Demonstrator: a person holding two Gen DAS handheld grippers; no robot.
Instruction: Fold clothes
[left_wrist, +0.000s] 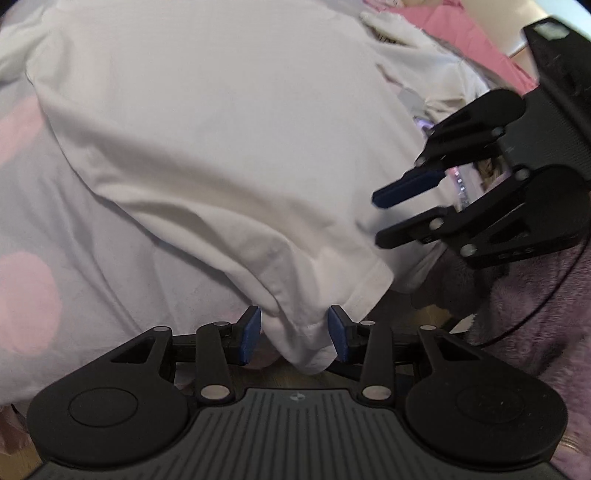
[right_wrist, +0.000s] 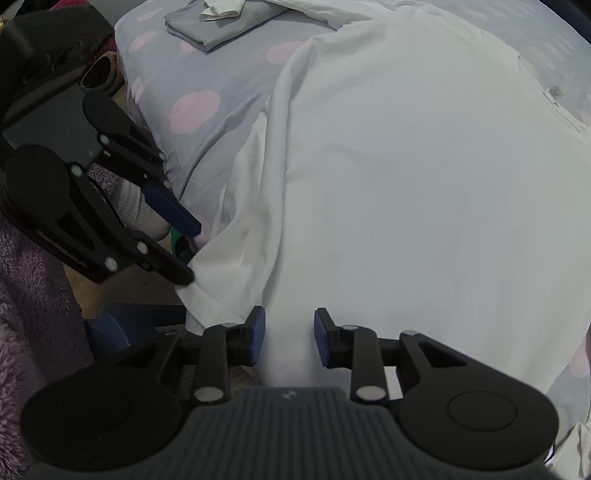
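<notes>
While your left gripper (left_wrist: 294, 334) straddles the white shirt's (left_wrist: 207, 140) hem corner, pads parted and not pressing, your right gripper (right_wrist: 289, 338) stands likewise over the hem; shirt spreads away across the dotted bedsheet (right_wrist: 207, 88).

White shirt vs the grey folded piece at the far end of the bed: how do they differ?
The white shirt lies spread wide over the bedsheet, its near hem hanging off the bed edge; the grey folded piece is a compact rectangle. The shirt is white and far larger; the piece is grey and small. Both rest on the dotted sheet.
</notes>
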